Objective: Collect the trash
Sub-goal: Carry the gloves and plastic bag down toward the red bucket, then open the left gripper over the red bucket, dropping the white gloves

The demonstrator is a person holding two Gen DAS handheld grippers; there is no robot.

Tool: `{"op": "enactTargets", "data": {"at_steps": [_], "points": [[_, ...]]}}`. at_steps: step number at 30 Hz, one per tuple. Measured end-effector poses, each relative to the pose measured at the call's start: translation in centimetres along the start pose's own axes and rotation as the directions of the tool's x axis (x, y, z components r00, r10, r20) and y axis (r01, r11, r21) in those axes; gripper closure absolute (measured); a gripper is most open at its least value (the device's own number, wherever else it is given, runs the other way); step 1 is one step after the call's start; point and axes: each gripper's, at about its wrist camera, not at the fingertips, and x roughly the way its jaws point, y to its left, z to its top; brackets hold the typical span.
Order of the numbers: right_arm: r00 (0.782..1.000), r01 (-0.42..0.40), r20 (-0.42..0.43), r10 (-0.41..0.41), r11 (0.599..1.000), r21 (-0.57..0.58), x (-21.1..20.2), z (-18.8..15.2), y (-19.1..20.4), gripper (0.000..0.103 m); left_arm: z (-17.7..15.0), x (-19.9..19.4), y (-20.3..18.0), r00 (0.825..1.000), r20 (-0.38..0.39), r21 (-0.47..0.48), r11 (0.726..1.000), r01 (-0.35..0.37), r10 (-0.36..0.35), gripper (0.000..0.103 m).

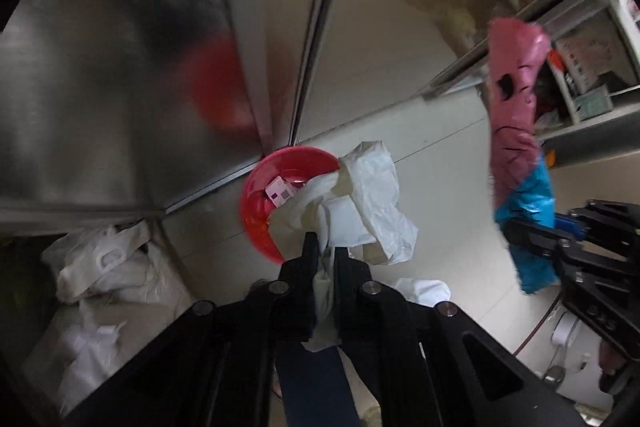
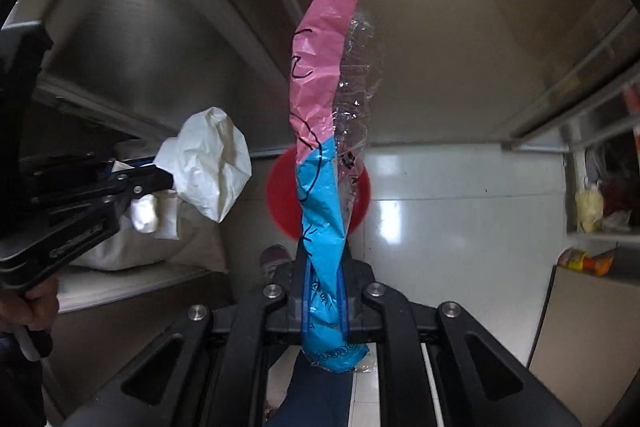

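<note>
My left gripper (image 1: 326, 245) is shut on a crumpled white plastic bag (image 1: 368, 203) and holds it in the air just above and right of a red bin (image 1: 264, 187) on the floor. A small printed carton (image 1: 280, 193) lies inside the bin. My right gripper (image 2: 323, 251) is shut on a long pink and blue plastic wrapper (image 2: 320, 115) that stands up from the fingers, with the red bin (image 2: 280, 195) behind it. The wrapper (image 1: 516, 131) and right gripper (image 1: 516, 227) also show in the left wrist view, the white bag (image 2: 208, 163) and left gripper (image 2: 170, 179) in the right wrist view.
Stainless steel cabinet fronts (image 1: 112, 75) rise behind the bin. White bags (image 1: 104, 267) sit on a low shelf at left. Cluttered shelves (image 1: 580, 75) stand at right. The floor is light tile (image 2: 460, 211). A packet (image 2: 584, 259) lies on a ledge at right.
</note>
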Motion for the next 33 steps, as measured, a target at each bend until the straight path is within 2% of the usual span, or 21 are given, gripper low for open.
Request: {"op": "enactTargets", "data": {"at_steps": [3, 5, 7, 10, 13, 16, 20, 23, 24, 25, 26, 30, 33], "points": [[1.0, 0.003, -0.01, -0.003, 0.999, 0.032, 2.8, 0.2, -1.1, 0.093, 0.3, 3.2, -0.3, 1.0, -0.015, 0.036, 0.999, -0.02, 0.02, 0.097], [1.0, 0.005, -0.015, -0.005, 0.999, 0.041, 3.9, 0.1, -1.6, 0.093, 0.5, 4.4, -0.2, 0.999, -0.01, 0.065, 0.997, -0.038, 0.038, 0.091], [1.0, 0.006, -0.018, -0.006, 0.999, 0.043, 4.3, -0.3, -1.9, 0.093, 0.5, 4.9, -0.2, 0.999, -0.013, 0.087, 0.995, -0.04, 0.041, 0.056], [1.0, 0.007, -0.02, -0.006, 0.999, 0.044, 4.3, -1.4, -1.5, 0.094, 0.7, 4.7, -0.3, 0.999, -0.01, 0.103, 0.994, -0.041, 0.042, 0.044], [1.0, 0.004, -0.027, -0.003, 0.999, 0.044, 3.9, -1.7, -1.4, 0.094, 0.6, 4.1, 0.0, 0.999, -0.034, 0.12, 0.992, -0.028, 0.033, 0.042], [1.0, 0.0, -0.027, 0.001, 0.999, 0.037, 3.8, -1.3, -1.5, 0.094, 0.3, 3.1, 0.4, 0.999, -0.019, 0.119, 0.992, -0.043, 0.046, 0.042], [1.0, -0.007, -0.024, 0.007, 1.0, 0.016, 3.7, -1.0, -1.1, 0.094, -0.3, 1.8, 1.9, 1.0, 0.013, 0.046, 0.999, -0.027, 0.026, 0.041], [1.0, -0.017, -0.026, 0.016, 1.0, -0.007, 4.4, -0.8, -1.0, 0.094, -0.6, 1.3, 3.2, 0.999, 0.033, 0.005, 1.0, -0.025, 0.025, 0.03], [0.999, -0.02, -0.029, 0.019, 1.0, -0.017, 4.4, -0.7, -0.9, 0.094, -0.7, 1.3, 3.4, 0.999, 0.036, -0.001, 1.0, -0.03, 0.03, 0.019], [0.999, -0.023, -0.031, 0.022, 0.999, -0.027, 4.5, -0.7, -0.9, 0.094, -0.9, 1.3, 3.8, 0.998, 0.043, -0.008, 0.999, -0.038, 0.039, 0.014], [0.999, -0.024, -0.036, 0.023, 0.999, -0.039, 4.8, -0.6, -0.6, 0.094, -1.0, 1.3, 4.3, 0.998, 0.047, -0.019, 0.999, -0.046, 0.046, 0.014], [0.998, -0.034, -0.057, 0.029, 0.996, -0.086, 6.6, -0.5, 0.5, 0.094, -1.6, 1.1, 5.5, 0.997, 0.069, -0.068, 0.997, -0.042, 0.047, 0.0], [0.996, -0.038, -0.08, 0.028, 0.992, -0.117, 8.3, -0.4, 1.3, 0.093, -2.3, 1.5, 6.8, 0.996, 0.068, -0.089, 0.995, -0.056, 0.062, 0.0]]}}
